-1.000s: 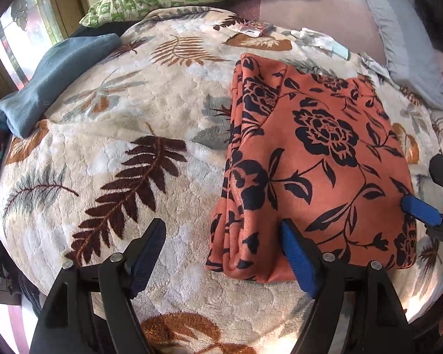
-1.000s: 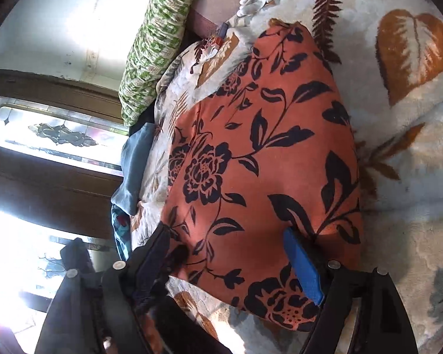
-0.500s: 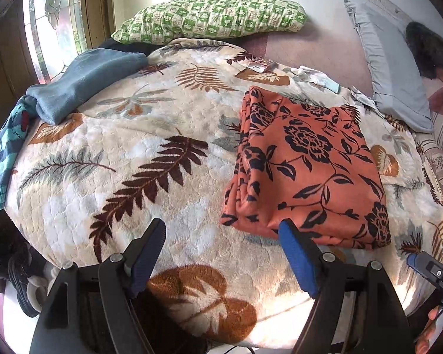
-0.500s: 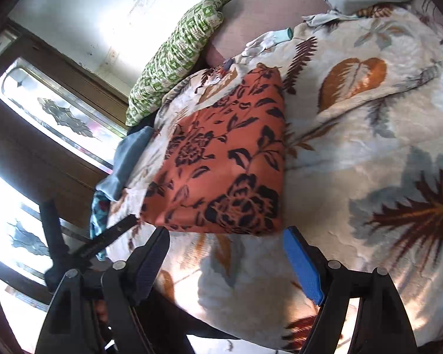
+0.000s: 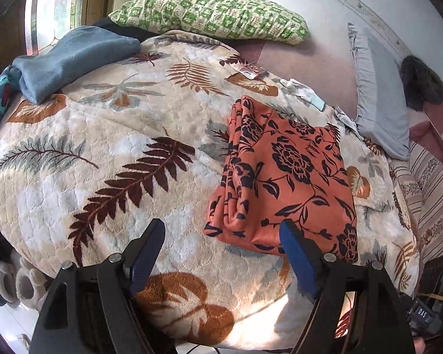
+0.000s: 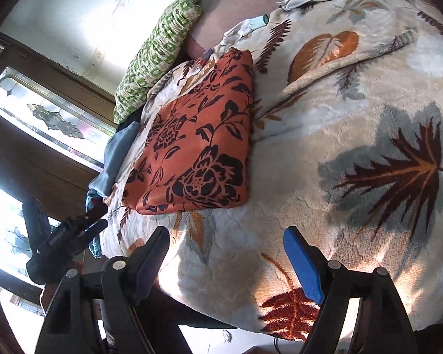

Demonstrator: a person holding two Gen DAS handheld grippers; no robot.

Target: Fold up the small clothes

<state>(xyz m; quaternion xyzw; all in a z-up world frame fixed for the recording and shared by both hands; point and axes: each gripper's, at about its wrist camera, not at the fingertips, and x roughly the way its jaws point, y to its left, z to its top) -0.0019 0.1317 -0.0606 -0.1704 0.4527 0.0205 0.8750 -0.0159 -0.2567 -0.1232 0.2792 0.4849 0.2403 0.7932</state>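
Observation:
An orange garment with black flowers point(image 5: 283, 177) lies folded into a flat rectangle on the leaf-patterned blanket point(image 5: 109, 159). It also shows in the right wrist view point(image 6: 198, 150). My left gripper point(image 5: 221, 236) is open and empty, held back above the bed's near edge, just short of the garment's near left corner. My right gripper point(image 6: 226, 244) is open and empty, hovering over the blanket near the garment's near edge. The left gripper also shows in the right wrist view point(image 6: 73, 236) at the left.
A green checked pillow point(image 5: 212, 14) and a grey pillow point(image 5: 378, 100) lie at the back. A folded blue cloth point(image 5: 71, 59) lies at the far left. White socks point(image 5: 304, 91) and a small packet point(image 5: 251, 72) lie behind the garment. Plush slippers point(image 5: 11, 280) sit on the floor.
Both grippers have let go of the folded garment and pulled back toward the bed's near edge. The garment now lies by itself, farther from both cameras.

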